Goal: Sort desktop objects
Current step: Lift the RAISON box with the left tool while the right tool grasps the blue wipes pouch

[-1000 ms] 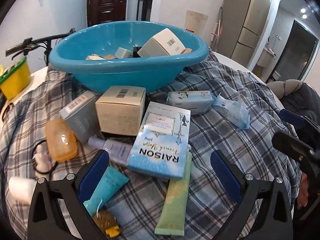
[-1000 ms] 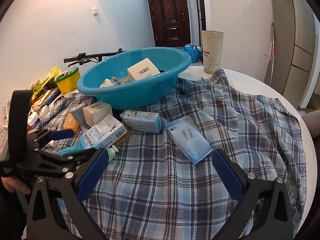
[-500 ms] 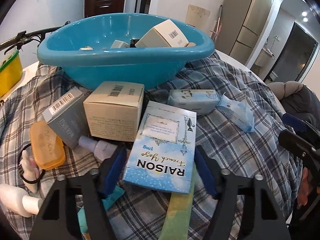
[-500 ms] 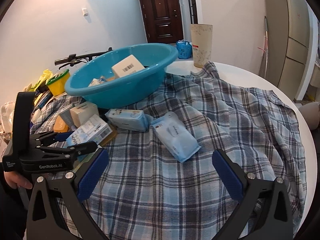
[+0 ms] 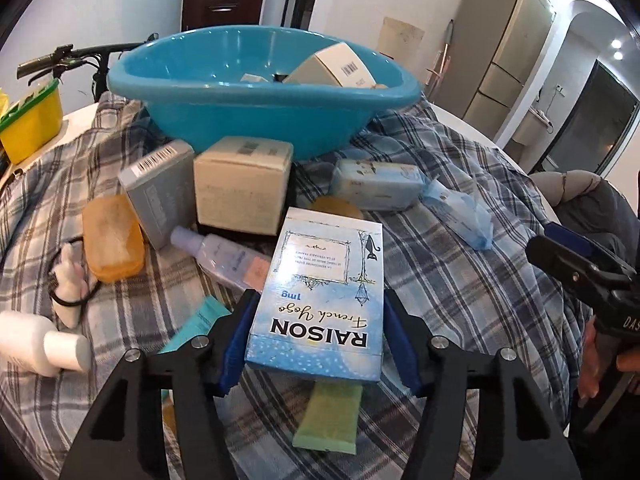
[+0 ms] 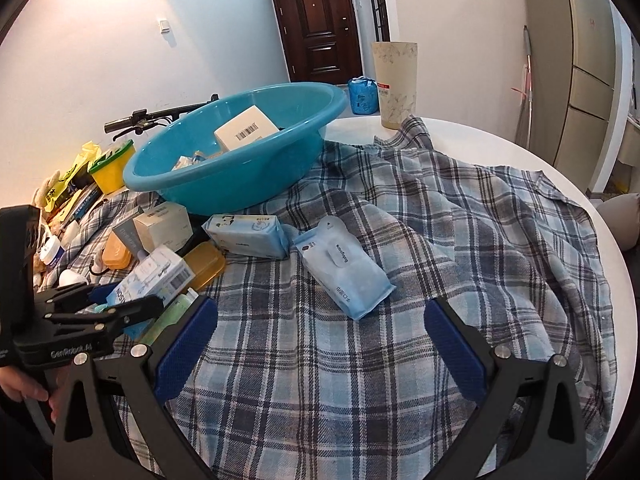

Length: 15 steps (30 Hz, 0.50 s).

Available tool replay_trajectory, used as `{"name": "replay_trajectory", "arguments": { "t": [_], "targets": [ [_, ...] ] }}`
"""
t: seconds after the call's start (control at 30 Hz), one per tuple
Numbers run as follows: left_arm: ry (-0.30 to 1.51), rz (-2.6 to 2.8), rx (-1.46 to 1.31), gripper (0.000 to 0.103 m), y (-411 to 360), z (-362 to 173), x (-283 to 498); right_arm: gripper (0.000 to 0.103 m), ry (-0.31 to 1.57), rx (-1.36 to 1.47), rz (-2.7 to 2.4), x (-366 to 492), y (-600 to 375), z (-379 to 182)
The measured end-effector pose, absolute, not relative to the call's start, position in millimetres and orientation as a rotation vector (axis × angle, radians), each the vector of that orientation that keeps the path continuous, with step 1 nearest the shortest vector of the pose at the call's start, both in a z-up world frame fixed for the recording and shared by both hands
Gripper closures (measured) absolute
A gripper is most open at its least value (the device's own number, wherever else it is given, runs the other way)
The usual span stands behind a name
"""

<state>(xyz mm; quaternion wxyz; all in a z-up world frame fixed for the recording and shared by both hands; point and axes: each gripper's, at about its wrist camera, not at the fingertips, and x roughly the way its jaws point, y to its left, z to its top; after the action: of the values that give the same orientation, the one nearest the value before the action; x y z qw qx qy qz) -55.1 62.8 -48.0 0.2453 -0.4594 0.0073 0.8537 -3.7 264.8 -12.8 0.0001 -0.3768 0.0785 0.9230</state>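
My left gripper (image 5: 318, 314) is shut on a light blue RAISON box (image 5: 324, 280); both blue pads press its long sides and its near end hangs above a green tube (image 5: 328, 416). In the right wrist view the same box (image 6: 154, 276) sits in the left gripper (image 6: 116, 304) at the left edge. The blue basin (image 5: 256, 120) stands behind it with a white barcoded box (image 5: 340, 68) and small items inside. My right gripper (image 6: 320, 336) is open over bare plaid cloth, with a blue wipes pack (image 6: 344, 268) just ahead of it.
Around the held box lie a beige box (image 5: 240, 184), a grey box (image 5: 160, 188), an orange case (image 5: 112, 240), a clear bottle (image 5: 224, 256), a teal tube (image 5: 192, 328) and a second wipes pack (image 5: 376, 184). A yellow bin (image 5: 32, 120) stands far left. A patterned cup (image 6: 394, 84) stands behind the cloth.
The left jaws went from wide open to closed on the RAISON box, whose near end has come up off the green tube. The right gripper stayed open and shifted only slightly.
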Motion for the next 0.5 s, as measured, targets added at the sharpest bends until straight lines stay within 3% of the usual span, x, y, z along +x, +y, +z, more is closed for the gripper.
{"name": "replay_trajectory", "arguments": {
  "t": [0.5],
  "targets": [
    [0.07,2.328,-1.261,0.04,75,-58,-62,0.0,0.275,-1.189,2.88,-2,273,-16]
  ]
}}
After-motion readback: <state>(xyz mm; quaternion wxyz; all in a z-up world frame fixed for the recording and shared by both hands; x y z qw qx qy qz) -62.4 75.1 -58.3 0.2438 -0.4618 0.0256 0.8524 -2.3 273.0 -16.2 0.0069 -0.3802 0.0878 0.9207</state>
